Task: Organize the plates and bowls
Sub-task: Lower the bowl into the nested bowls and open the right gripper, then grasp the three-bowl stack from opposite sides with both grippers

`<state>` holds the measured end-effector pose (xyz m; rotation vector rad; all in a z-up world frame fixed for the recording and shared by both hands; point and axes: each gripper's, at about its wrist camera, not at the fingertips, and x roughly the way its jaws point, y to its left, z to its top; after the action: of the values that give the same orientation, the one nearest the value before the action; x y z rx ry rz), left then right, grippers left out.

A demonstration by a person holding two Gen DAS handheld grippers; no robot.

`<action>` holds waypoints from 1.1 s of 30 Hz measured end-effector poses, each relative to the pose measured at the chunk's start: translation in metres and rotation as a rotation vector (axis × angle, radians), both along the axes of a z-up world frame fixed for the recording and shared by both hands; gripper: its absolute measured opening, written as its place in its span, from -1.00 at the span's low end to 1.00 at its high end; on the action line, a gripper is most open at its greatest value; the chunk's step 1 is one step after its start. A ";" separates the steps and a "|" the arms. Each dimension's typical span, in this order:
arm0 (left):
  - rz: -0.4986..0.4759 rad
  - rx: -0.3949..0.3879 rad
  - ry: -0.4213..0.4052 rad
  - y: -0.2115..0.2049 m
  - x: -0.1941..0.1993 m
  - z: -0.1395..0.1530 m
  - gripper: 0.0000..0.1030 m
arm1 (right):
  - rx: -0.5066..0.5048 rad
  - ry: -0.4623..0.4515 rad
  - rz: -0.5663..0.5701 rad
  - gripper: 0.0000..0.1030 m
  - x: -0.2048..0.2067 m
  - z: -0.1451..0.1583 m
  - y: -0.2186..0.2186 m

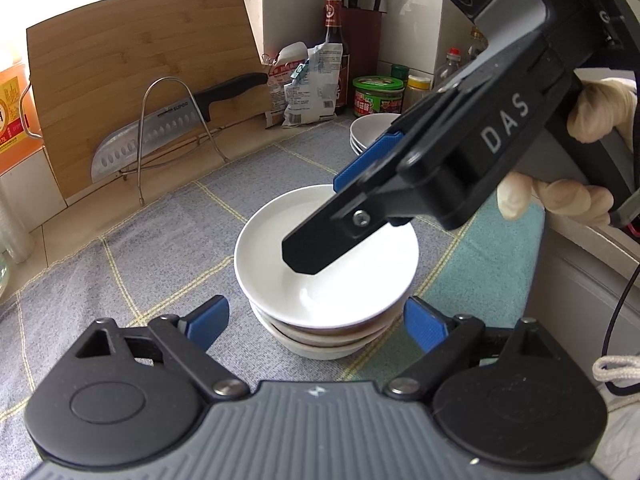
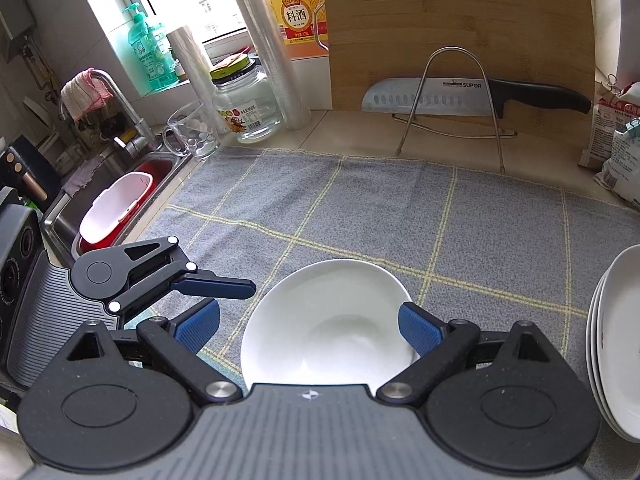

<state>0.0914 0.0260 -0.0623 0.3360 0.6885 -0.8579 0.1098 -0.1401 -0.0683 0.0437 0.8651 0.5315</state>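
Bowls [image 1: 326, 280]: white stack of about three, nested, sitting on the grey checked cloth [image 1: 160, 232] in the middle of the counter. Top bowl sits level in the one below.

Left gripper [image 1: 316, 322] hovers just in front of the stack, jaws wide, blue pads either side of the lower bowls, not touching them.

Right gripper [image 2: 308, 326] comes in from the right in the left wrist view, pointing down into the top bowl. Jaws spread wide; one black finger [image 1: 320, 240] hangs inside the bowl, the other blue-padded one over the far rim. Pads do not press on the rim, so nothing is gripped. A gloved hand [image 1: 580, 152] holds its handle.

From the right wrist camera the top bowl fills the space between the open pads; the right pad overlaps the rim, contact unclear.

Plates [image 2: 616, 344]: second white stack at the right edge of the cloth, well apart from the bowls.

Background: bamboo cutting board [image 2: 460, 28] leaning on the wall, cleaver [image 2: 460, 96] in a wire rack [image 2: 452, 100], sink [image 2: 112, 200] to the left, bottles and jars along the back.
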 end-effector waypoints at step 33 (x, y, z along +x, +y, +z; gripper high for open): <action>-0.116 0.127 0.055 -0.010 0.030 -0.070 0.88 | -0.255 -0.051 -0.144 1.00 -0.052 -0.022 -0.047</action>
<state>0.1210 0.0158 -0.1322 0.4710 0.7826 -0.9388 0.0583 -0.1872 -0.0902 -0.1394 0.8673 0.2837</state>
